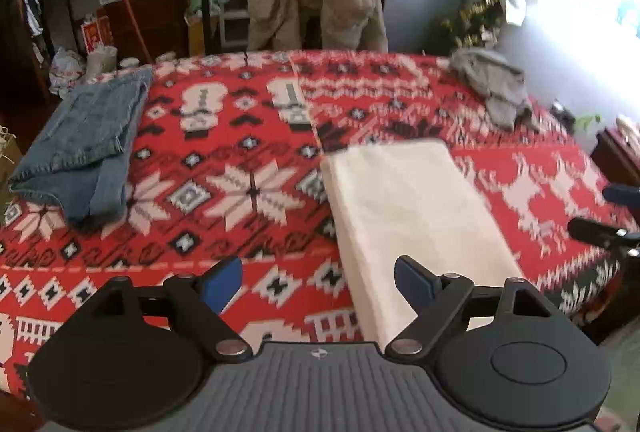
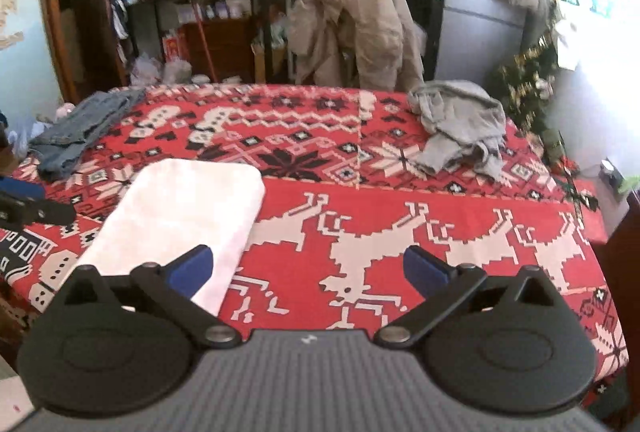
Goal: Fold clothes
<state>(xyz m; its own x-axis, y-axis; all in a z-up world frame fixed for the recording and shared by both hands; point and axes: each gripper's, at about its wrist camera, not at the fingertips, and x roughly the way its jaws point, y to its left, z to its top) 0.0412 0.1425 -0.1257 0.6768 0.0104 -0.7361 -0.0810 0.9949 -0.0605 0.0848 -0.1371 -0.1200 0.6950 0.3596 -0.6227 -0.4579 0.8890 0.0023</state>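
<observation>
On the far left of the red patterned tablecloth [image 1: 248,168] lie blue jeans [image 1: 80,140], roughly doubled over, edges uneven. Further right, near the front edge, a white cloth [image 1: 408,216] rests as a neat folded rectangle. The left gripper [image 1: 318,282] hovers just before it with fingers spread wide, holding nothing; the right gripper [image 2: 308,270] is likewise splayed and empty, the white cloth to its left. At the far right corner a grey garment [image 2: 460,128] sits in a crumpled heap, well apart from both grippers.

I judge the risks so: the white cloth lies close to the table's front edge, so a stray brush could drag it off or undo its fold; reaching the grey heap means crossing open table. A chair draped with a beige jacket [image 2: 352,28] stands behind, crowding the far side.
</observation>
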